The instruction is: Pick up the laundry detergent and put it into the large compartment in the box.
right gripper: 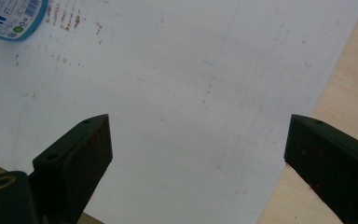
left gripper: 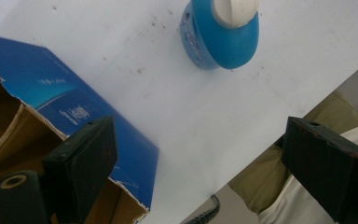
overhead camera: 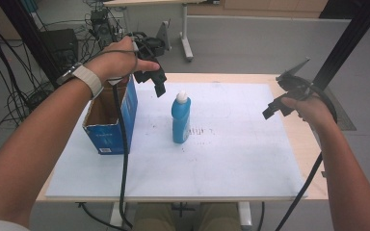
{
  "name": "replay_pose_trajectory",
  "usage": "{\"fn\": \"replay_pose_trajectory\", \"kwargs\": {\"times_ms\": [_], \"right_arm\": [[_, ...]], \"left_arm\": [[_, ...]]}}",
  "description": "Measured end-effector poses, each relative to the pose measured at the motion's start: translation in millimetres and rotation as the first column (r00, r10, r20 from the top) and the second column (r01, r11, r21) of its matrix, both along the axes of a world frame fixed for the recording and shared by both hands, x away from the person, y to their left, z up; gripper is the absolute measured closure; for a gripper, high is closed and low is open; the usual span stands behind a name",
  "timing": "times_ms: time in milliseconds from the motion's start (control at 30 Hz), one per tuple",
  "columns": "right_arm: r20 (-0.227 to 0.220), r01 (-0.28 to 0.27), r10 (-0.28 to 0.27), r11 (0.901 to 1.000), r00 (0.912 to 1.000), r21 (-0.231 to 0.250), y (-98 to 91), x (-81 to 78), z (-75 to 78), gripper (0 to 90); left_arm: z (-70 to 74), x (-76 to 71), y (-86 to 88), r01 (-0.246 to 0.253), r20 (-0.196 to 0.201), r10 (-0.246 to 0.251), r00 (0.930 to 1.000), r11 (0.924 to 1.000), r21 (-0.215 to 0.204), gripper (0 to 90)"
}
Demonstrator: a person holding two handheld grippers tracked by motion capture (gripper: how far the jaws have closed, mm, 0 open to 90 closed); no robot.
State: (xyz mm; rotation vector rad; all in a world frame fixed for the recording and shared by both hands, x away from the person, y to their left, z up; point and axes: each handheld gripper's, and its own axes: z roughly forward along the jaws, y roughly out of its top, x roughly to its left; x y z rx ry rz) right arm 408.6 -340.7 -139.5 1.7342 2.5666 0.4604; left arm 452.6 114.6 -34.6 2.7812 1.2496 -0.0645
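Note:
A blue bottle with a white cap stands upright near the middle of the white sheet. From above, the left gripper view looks down on the same bottle. An open blue cardboard box sits at the sheet's left edge; its side and brown inside fill the left of the left gripper view. My left gripper hangs open in the air above the box's far corner, left of the bottle. My right gripper is open over the sheet's right side, with nothing between its jaws.
The wooden table shows as a bare strip along the right of the sheet. Black cables trail from both grippers over the front edge. Behind the table are a floor with cables, a black frame post and another table's leg.

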Motion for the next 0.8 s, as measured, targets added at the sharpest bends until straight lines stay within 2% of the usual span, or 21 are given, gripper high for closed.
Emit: {"fn": "replay_pose_trajectory", "kwargs": {"times_ms": [33, 67, 133, 167, 233, 300, 400, 433, 467, 500, 533, 600, 667, 733, 800], "right_arm": [[0.003, -0.004, 0.004, 1.0000, 1.0000, 0.001, -0.1, -0.1, -0.3, 7.8], [0.003, -0.001, 0.001, 1.0000, 1.0000, 0.001, 0.4, 0.1, -0.5, 7.8], [0.002, -0.003, 0.003, 1.0000, 1.0000, 0.000, 0.7, 0.2, -0.5, 7.8], [0.002, -0.002, 0.002, 1.0000, 1.0000, 0.000, 0.9, 0.3, -0.5, 7.8], [0.001, -0.001, 0.001, 1.0000, 1.0000, -0.001, 1.0, 0.9, -0.6, 7.8], [0.000, 0.002, -0.002, 1.0000, 1.0000, 0.001, 0.7, 1.2, -1.0, 7.8], [0.000, 0.000, 0.000, 1.0000, 1.0000, -0.001, 0.7, 1.4, -1.6, 7.8], [-0.001, 0.001, -0.001, 1.0000, 1.0000, -0.001, 0.6, 1.4, -1.9, 7.8], [-0.001, 0.001, -0.001, 1.0000, 1.0000, -0.001, 0.6, 1.4, -1.9, 7.8], [-0.001, 0.004, -0.004, 1.0000, 1.0000, 0.003, 0.1, 1.2, -2.7, 7.8], [-0.001, 0.004, -0.004, 1.0000, 1.0000, 0.003, 0.1, 1.2, -2.7, 7.8], [-0.002, 0.004, -0.004, 1.0000, 1.0000, 0.000, -0.5, 1.4, -3.3, 7.8], [-0.002, 0.004, -0.004, 1.0000, 1.0000, 0.000, -0.8, 1.3, -3.4, 7.8], [-0.002, 0.007, -0.007, 1.0000, 1.0000, 0.004, -1.4, 0.8, -3.4, 7.8], [-0.001, 0.005, -0.005, 1.0000, 1.0000, 0.003, -1.9, 0.3, -4.1, 7.8]], "left_arm": [[-0.5, -0.5, -2.4, -0.011, 0.004, 0.011, 0.9999, 0.9998, 0.014, 9.9], [-0.6, -0.8, -4.0, -0.042, 0.010, 0.041, 0.9991, 0.9989, 0.022, 10.0], [-0.6, -1.6, -4.4, -0.057, 0.016, 0.056, 0.9983, 0.9981, 0.023, 10.8], [-1.2, 0.5, -5.1, -0.063, 0.002, 0.063, 0.9980, 0.9978, 0.023, 10.9], [-1.7, 1.1, -2.9, -0.082, -0.010, 0.082, 0.9965, 0.9966, -0.005, 11.3], [-1.7, 4.2, -8.4, -0.073, -0.028, 0.074, 0.9969, 0.9973, 0.009, 11.3], [-1.8, 0.8, -10.8, -0.119, -0.004, 0.119, 0.9929, 0.9929, 0.002, 11.3], [-2.3, -2.3, -11.7, -0.129, 0.016, 0.129, 0.9916, 0.9917, -0.003, 11.3], [-2.3, -2.3, -11.7, -0.129, 0.016, 0.129, 0.9916, 0.9917, -0.003, 11.3], [-3.1, -4.9, -9.4, -0.161, 0.027, 0.162, 0.9865, 0.9865, -0.033, 11.2], [-3.1, -4.9, -9.4, -0.161, 0.027, 0.162, 0.9865, 0.9865, -0.033, 11.2], [-3.0, -8.3, -9.2, -0.180, 0.055, 0.183, 0.9816, 0.9823, -0.052, 11.5], [-3.5, -9.6, -10.5, -0.188, 0.065, 0.191, 0.9794, 0.9809, -0.050, 13.0], [-5.7, -7.1, -14.8, -0.179, 0.062, 0.181, 0.9815, 0.9832, -0.034, 14.7], [-8.8, -4.6, -12.6, -0.187, 0.047, 0.189, 0.9808, 0.9808, -0.056, 16.7]]}}
